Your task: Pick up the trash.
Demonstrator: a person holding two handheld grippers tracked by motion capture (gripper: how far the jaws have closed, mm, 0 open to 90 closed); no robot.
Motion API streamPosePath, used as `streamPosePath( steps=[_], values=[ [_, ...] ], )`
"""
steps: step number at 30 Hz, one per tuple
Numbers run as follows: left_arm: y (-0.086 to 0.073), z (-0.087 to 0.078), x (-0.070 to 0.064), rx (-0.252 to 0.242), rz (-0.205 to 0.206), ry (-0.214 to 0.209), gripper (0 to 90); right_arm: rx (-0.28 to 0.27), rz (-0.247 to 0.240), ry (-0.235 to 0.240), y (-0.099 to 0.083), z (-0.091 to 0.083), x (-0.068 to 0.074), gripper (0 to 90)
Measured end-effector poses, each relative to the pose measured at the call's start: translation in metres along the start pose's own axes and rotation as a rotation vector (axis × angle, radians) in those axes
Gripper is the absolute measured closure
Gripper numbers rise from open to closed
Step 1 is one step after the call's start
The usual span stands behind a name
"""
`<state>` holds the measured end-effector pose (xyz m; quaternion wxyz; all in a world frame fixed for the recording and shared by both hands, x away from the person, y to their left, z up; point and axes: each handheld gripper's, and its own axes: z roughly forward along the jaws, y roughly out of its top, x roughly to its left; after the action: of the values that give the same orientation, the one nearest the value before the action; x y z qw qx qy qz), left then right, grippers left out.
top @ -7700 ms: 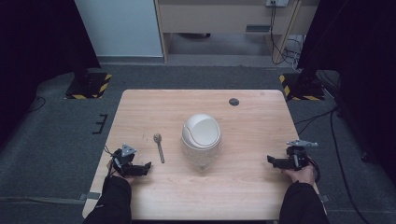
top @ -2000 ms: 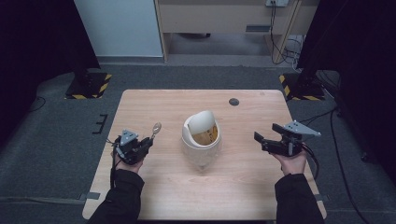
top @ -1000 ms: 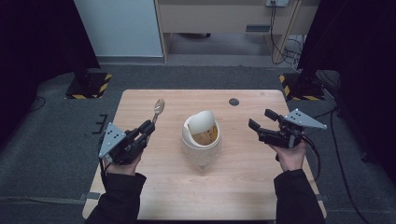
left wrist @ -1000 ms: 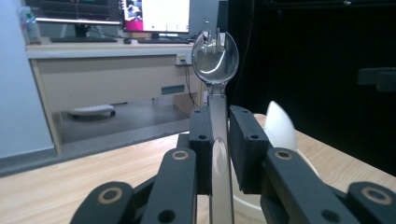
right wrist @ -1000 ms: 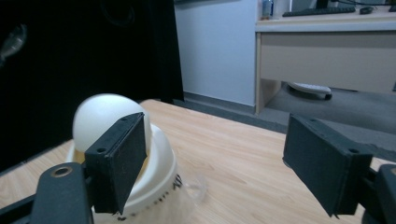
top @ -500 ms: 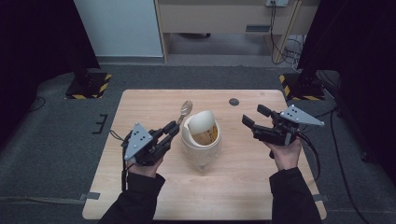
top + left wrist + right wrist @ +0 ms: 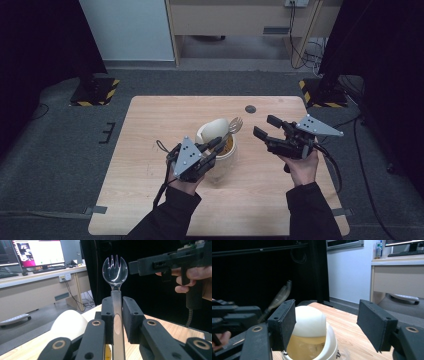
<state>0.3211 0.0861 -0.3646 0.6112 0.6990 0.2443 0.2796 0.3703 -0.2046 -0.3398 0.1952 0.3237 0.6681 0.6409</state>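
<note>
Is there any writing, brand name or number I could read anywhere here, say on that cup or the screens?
None can be read.
Cup: dark marks near its base in the right gripper view, too blurred.
Monitor: an open window, its text too small.
Bottle on the desk: label too small.

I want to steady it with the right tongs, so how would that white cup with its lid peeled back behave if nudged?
The cup is tall and narrow-based, so it may tip if pushed high. It looks thin-walled and light, though yellowish contents visible in the right gripper view could weigh it down. The open right tongs might dent it if squeezed hard.
</note>
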Motion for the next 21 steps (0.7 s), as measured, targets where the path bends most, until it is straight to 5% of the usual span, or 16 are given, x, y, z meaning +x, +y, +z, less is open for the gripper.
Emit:
streamPosePath(
  steps=[14,21],
  values=[
    [-0.005,0.027,-0.019,0.003,0.023,-0.033,78.9,0.012,0.022,0.077,-0.004,0.002,0.006,41.5],
    [-0.006,0.031,-0.029,-0.010,0.028,-0.054,78.8,0.019,0.027,0.115,-0.004,-0.002,0.006,55.9]
  ],
)
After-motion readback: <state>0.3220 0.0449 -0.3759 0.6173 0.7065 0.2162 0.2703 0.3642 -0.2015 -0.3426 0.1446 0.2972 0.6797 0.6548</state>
